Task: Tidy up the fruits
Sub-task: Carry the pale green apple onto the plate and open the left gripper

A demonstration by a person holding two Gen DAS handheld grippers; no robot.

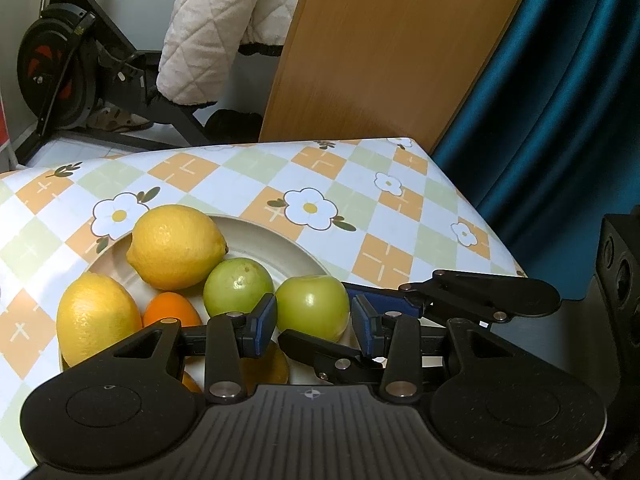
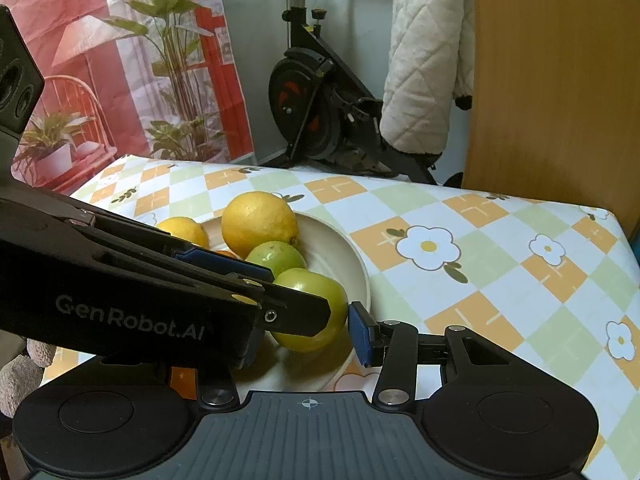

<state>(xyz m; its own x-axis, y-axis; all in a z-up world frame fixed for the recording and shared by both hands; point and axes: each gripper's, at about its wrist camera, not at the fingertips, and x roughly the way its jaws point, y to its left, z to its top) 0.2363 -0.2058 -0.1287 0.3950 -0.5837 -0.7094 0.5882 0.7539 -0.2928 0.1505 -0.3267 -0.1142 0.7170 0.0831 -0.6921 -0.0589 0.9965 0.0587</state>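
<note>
Two green fruits, two lemons and an orange (image 1: 170,310) lie in a pale plate (image 1: 280,236) on a table (image 1: 360,184) with a checked, flowered cloth. The near green fruit (image 1: 312,306) sits at the plate's right near edge, touching the far green fruit (image 1: 238,284).

Both tongs straddle that near fruit, crossed over each other. In the left wrist view the left gripper (image 1: 314,320) has one blue pad at each flank of it. The right gripper (image 2: 306,340) comes in from the right, one finger behind the fruit and one in front, covering its lower edge.

In the right wrist view the left gripper's arms hide the right gripper's left finger and much of the fruit. Only the right pad (image 2: 362,336) shows, just beside the fruit's skin.

Both sets of jaws stand fairly narrow, but the pads meet the fruit at its outline, so I cannot tell for either tool whether it is pressing or only close. The fruit seems to rest on the plate, though its underside is covered.

The far lemon (image 1: 176,246) shows whole. The left lemon (image 1: 96,324) and the orange are cut off below by the left gripper. A yellowish fruit (image 1: 268,364) under that gripper is too hidden to name. Beyond the table stand an exercise bike (image 1: 68,76), a quilted coat (image 1: 216,28), a wooden board (image 1: 384,48) and a blue curtain (image 1: 560,100).
</note>
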